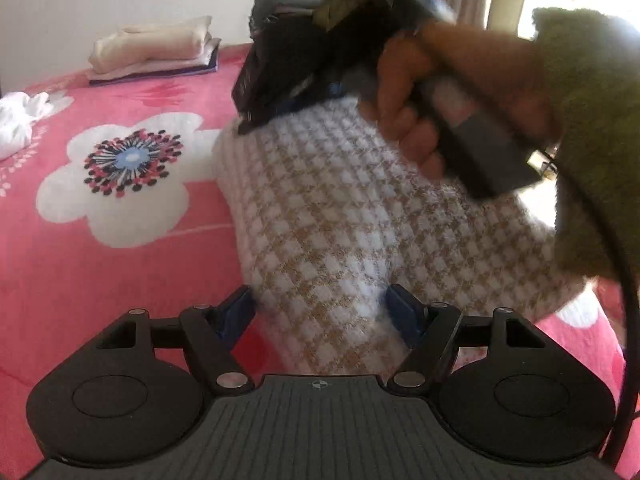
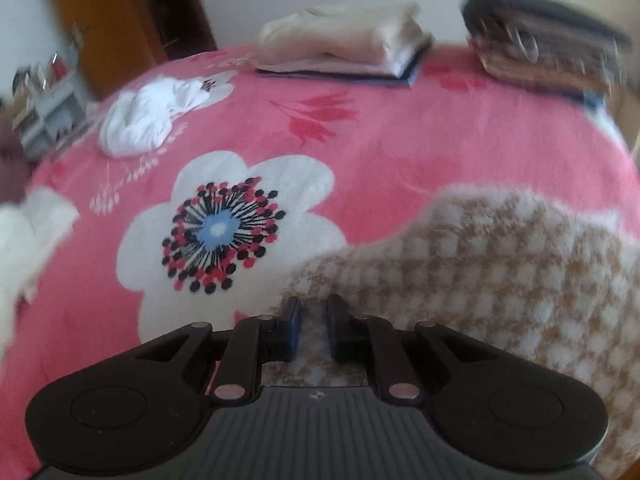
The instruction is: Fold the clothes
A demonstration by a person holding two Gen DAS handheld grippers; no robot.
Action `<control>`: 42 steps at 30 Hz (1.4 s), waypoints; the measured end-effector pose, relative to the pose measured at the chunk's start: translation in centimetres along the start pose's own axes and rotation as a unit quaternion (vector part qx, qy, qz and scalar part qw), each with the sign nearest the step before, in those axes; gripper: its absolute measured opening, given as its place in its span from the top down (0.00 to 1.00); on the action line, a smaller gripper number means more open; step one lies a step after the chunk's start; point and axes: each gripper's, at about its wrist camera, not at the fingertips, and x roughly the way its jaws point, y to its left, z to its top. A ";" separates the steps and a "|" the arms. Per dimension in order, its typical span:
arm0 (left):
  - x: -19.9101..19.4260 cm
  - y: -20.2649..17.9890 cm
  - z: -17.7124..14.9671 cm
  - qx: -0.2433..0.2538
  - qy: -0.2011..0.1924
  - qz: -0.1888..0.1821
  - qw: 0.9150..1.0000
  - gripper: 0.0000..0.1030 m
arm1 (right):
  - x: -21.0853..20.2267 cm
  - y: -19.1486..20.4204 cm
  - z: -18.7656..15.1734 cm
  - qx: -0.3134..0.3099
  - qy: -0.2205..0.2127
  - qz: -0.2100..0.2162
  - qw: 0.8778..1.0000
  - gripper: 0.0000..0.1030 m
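A fluffy white-and-tan checked garment [image 1: 340,200] lies on the pink flowered bedspread [image 1: 120,300]. My left gripper [image 1: 320,308] is open wide over the garment's near end. Its left finger sits beside the fabric's edge and its right finger over the cloth. A person's hand [image 1: 408,92] holds my right gripper [image 1: 250,120] at the garment's far corner, blurred. In the right wrist view, my right gripper [image 2: 315,320] has its jaws close together with a ridge of the checked garment [image 2: 480,280] pinched between the pads.
A folded cream stack [image 2: 344,48] and a dark folded stack [image 2: 544,48] sit at the bed's far side. A crumpled white garment [image 2: 148,120] lies at the far left. An olive sleeve [image 1: 592,120] and a black cable [image 1: 628,320] fill the left wrist view's right edge.
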 end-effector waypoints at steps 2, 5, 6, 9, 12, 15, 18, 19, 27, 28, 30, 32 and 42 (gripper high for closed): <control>-0.2 0.2 -0.1 -0.008 0.004 -0.005 1.000 0.30 | -2.3 0.4 1.0 -0.003 0.001 0.000 1.000 0.85; -0.2 0.3 -0.2 -0.018 0.008 -0.009 1.000 0.30 | -7.1 0.5 2.3 -0.015 -0.021 -0.007 1.000 0.85; -0.2 0.3 -0.2 -0.018 0.009 -0.010 1.000 0.30 | -8.7 0.3 2.7 -0.018 -0.031 -0.016 0.999 0.85; -0.1 0.1 -0.2 -0.012 0.009 -0.009 1.000 0.30 | -9.5 -1.9 3.0 0.007 -0.027 -0.049 0.998 0.85; 0.0 0.0 -0.4 -0.006 0.001 -0.012 1.000 0.30 | -4.4 -5.7 1.0 0.042 0.027 -0.097 0.994 0.87; 0.1 -0.3 -0.3 -0.002 -0.001 -0.010 1.000 0.30 | -0.4 -8.6 -2.3 0.092 0.012 -0.098 0.991 0.91; 0.0 -0.4 -0.5 0.003 -0.001 -0.013 1.000 0.30 | -1.1 -8.4 -2.1 0.083 0.002 -0.099 0.992 0.91; 0.0 -0.2 -0.4 0.001 0.001 -0.015 1.000 0.30 | -1.8 -7.7 -1.6 0.058 0.008 -0.108 0.992 0.90; -0.2 -0.1 -0.3 -0.018 0.010 -0.019 1.000 0.30 | -10.4 -2.2 1.1 -0.025 0.000 -0.003 1.000 0.89; -0.1 -0.1 -0.3 -0.017 0.011 -0.017 1.000 0.30 | -10.0 -1.6 0.9 -0.036 0.018 0.007 0.999 0.89; 0.1 -0.2 -0.5 -0.016 0.011 -0.010 1.000 0.30 | -6.5 -1.1 -0.5 -0.040 0.065 0.000 0.997 0.89; 0.3 0.0 -0.7 -0.021 0.010 -0.001 1.000 0.30 | -3.4 -1.9 -2.3 -0.012 0.060 0.017 0.998 0.91; -1.3 0.6 -0.9 -0.065 0.023 -0.038 0.997 0.31 | -9.3 1.2 -0.9 -0.044 0.062 0.024 0.997 0.90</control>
